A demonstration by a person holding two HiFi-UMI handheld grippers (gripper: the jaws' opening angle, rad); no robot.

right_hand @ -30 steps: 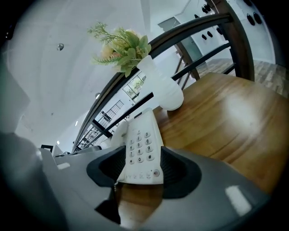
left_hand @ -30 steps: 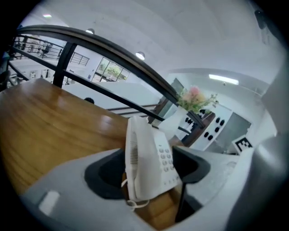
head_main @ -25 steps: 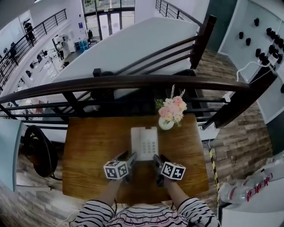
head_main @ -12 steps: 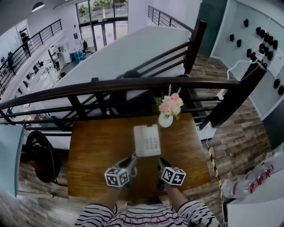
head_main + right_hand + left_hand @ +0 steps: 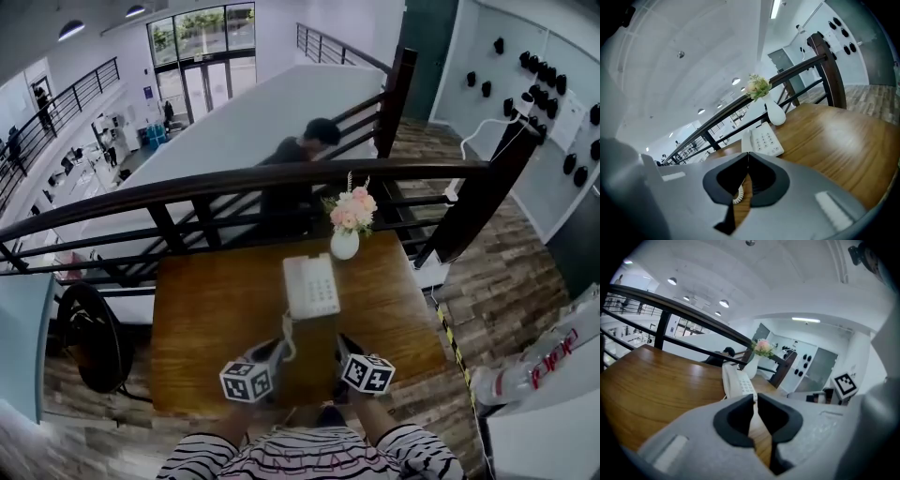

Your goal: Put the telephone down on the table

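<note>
The telephone (image 5: 311, 286) lies flat on the table (image 5: 206, 319), keypad up. It sits in the middle of the table's width, toward its far edge, and neither of my grippers touches it. Off the table's left edge stands a dark chair (image 5: 89, 337).

Over the table's near edge, left of its middle, I hold my left gripper (image 5: 755, 398). Its jaws are closing, down to a thin slit at the tips. Nothing is between them; only tabletop shows through.

The coiled cord (image 5: 289, 330) runs from the telephone's near end across the table toward the near edge, passing between my two grippers.

Right of the table's middle, also over the near edge, is my right gripper (image 5: 748, 155). Its jaws are pressed together tip to tip and grip nothing; the cord shows on the wood beyond them.

At the table's far edge, just right of centre, a white vase (image 5: 344, 246) of pink flowers stands upright, close behind the telephone. I cannot tell whether the two touch.

A dark railing (image 5: 234, 180) runs along the table's far side, and a person (image 5: 302, 150) in dark clothes is beyond it. Past the table's right edge lies wood-plank floor (image 5: 487, 281).
</note>
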